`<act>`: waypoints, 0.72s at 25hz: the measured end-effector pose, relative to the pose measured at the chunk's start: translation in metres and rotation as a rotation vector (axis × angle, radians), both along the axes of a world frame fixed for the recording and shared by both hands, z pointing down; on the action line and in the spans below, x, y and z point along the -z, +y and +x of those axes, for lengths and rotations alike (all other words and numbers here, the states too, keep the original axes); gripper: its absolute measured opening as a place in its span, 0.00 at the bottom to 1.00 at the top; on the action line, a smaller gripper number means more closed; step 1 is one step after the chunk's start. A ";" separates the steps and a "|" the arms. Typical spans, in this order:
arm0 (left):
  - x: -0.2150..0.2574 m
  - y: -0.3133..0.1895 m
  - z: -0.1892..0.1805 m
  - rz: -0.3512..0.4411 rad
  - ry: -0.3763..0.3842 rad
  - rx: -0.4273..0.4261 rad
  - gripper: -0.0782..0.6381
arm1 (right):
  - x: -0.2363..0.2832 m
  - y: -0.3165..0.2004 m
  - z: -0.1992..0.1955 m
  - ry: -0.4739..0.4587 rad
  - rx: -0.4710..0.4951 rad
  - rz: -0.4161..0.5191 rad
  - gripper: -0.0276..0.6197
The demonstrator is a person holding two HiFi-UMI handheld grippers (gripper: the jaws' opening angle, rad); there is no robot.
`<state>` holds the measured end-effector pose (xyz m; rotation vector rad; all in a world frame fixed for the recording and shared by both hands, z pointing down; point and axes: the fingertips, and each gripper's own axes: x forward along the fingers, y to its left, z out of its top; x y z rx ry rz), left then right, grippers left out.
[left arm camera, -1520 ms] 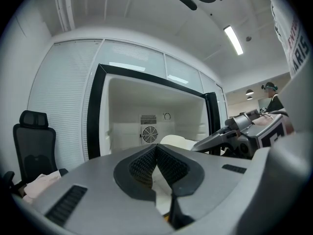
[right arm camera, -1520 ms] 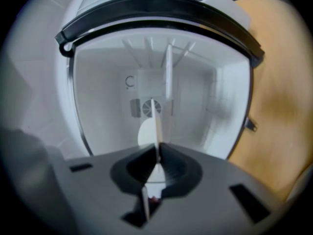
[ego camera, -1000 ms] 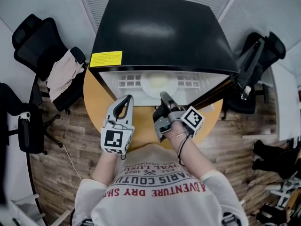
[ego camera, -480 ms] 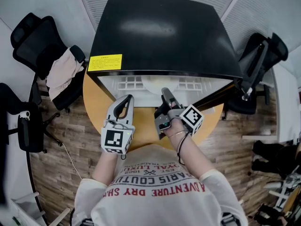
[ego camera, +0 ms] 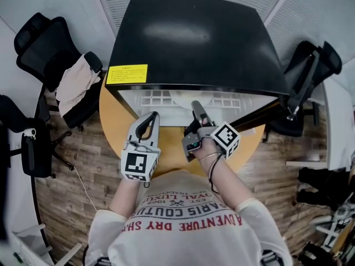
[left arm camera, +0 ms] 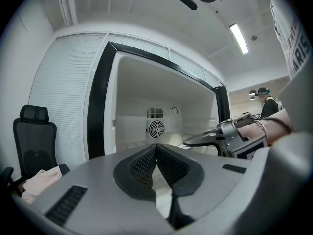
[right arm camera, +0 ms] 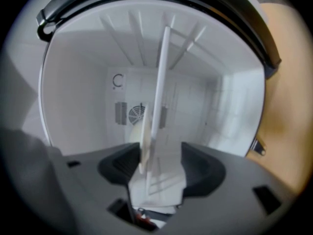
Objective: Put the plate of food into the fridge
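Note:
The black fridge (ego camera: pixel 194 37) stands open on the round wooden table (ego camera: pixel 113 121), its white inside facing me. The pale plate of food (ego camera: pixel 186 97) lies on the shelf inside, half hidden under the fridge's top edge. My right gripper (ego camera: pixel 197 110) reaches into the fridge mouth. Its jaws are opening: in the right gripper view the plate's rim (right arm camera: pixel 145 136) stands edge-on between the spread pads of the right gripper (right arm camera: pixel 156 163), and neither pad presses on it. My left gripper (ego camera: pixel 148 118) hovers over the table in front of the fridge, shut and empty, and the left gripper (left arm camera: pixel 156 151) shows its pads meeting.
The fridge door (ego camera: pixel 258 111) hangs open at the right. A fan grille (left arm camera: pixel 155 129) sits on the fridge's back wall. An office chair with a garment (ego camera: pixel 75 87) stands at the left, another chair (ego camera: pixel 310 65) at the right. The floor is wood planks.
My right gripper's jaws have spread and let go of the plate's rim, and the plate now rests on the fridge shelf. The left gripper has barely moved.

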<state>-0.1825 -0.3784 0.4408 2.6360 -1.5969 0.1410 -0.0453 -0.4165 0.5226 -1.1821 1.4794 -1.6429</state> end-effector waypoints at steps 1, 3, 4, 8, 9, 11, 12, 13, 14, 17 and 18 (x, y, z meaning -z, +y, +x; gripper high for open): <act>0.000 0.000 0.000 0.003 -0.002 0.000 0.16 | 0.000 0.000 0.000 0.002 0.000 -0.002 0.45; 0.002 0.002 0.000 0.011 -0.008 -0.004 0.16 | 0.001 0.001 0.001 -0.009 -0.004 -0.002 0.45; 0.002 0.003 0.000 0.012 -0.008 -0.007 0.15 | 0.002 0.002 0.000 -0.020 -0.005 0.001 0.45; 0.005 0.009 0.002 0.022 -0.010 -0.014 0.15 | 0.013 0.009 -0.006 -0.045 0.013 0.040 0.45; 0.007 0.011 0.003 0.025 -0.007 -0.017 0.16 | 0.016 0.012 -0.007 -0.048 0.019 0.048 0.45; 0.010 0.017 0.006 0.026 0.002 -0.023 0.16 | 0.018 0.021 -0.009 -0.051 0.028 0.052 0.45; 0.011 0.020 0.007 0.025 0.005 -0.024 0.16 | 0.019 0.025 -0.010 -0.054 0.032 0.051 0.45; 0.012 0.023 0.007 0.025 0.007 -0.025 0.15 | 0.019 0.029 -0.010 -0.057 0.038 0.052 0.45; 0.013 0.026 0.007 0.023 0.009 -0.024 0.15 | 0.020 0.034 -0.012 -0.056 0.046 0.057 0.44; 0.012 0.034 0.006 0.023 0.004 -0.025 0.16 | 0.020 0.048 -0.014 -0.003 0.080 0.066 0.24; 0.012 0.037 0.006 0.023 0.001 -0.027 0.16 | 0.019 0.053 -0.014 0.021 0.088 0.067 0.12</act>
